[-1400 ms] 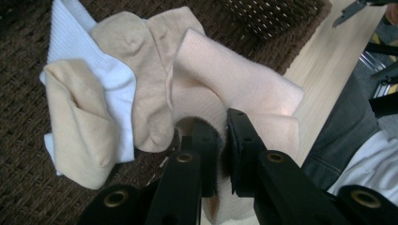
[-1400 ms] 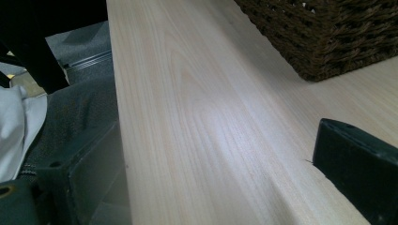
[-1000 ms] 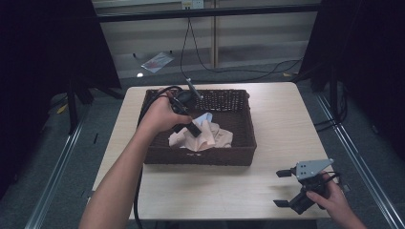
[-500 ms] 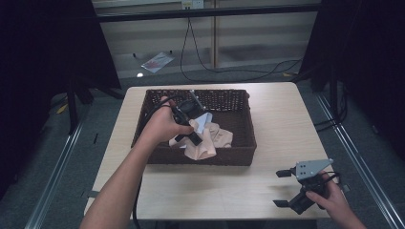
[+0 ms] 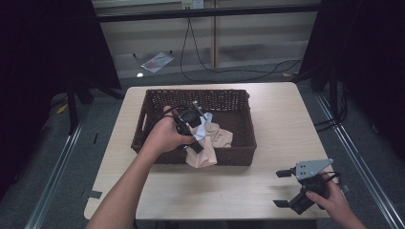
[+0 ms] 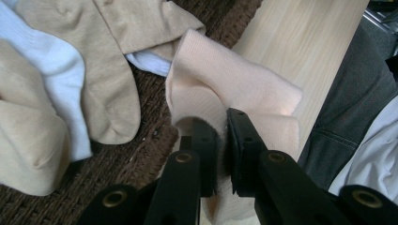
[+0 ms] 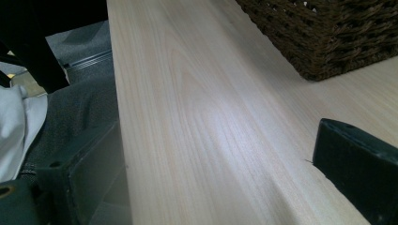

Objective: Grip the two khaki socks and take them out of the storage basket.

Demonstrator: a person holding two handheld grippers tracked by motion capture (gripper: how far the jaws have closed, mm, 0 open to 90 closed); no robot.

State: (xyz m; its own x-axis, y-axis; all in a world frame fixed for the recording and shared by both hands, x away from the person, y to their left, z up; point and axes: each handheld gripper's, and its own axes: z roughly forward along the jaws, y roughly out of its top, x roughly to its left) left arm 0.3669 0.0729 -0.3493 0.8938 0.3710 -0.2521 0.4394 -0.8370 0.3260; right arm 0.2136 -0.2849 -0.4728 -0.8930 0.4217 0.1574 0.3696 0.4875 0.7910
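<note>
**Left gripper clamping the peach sock at the basket's near wall**

The left gripper (image 5: 195, 138) is holding its jaws pressed together on a fold of the peach sock (image 6: 220, 93), as the left gripper view is showing: the two black pads are pinching the fabric between them. From the clamp, the sock is extending forward and away from the jaw tips, with its long axis running roughly in line with the jaws and its free end draping over the near wall of the wicker basket (image 5: 239, 157) toward the table (image 5: 286, 124).

The remaining socks, a tan sock (image 6: 108, 61) and a white sock (image 6: 51, 65), are lying to the left of the jaws on the basket floor, apart from the held one.

The right gripper (image 5: 286, 188) is resting on the table with its jaws standing wide apart and nothing between them, well apart from the basket. The left hand is therefore the nearer one, and it is already carrying the sock.

Judgement: the coming move is depending on lifting the sock clear of the near wall toward the person's side.
</note>
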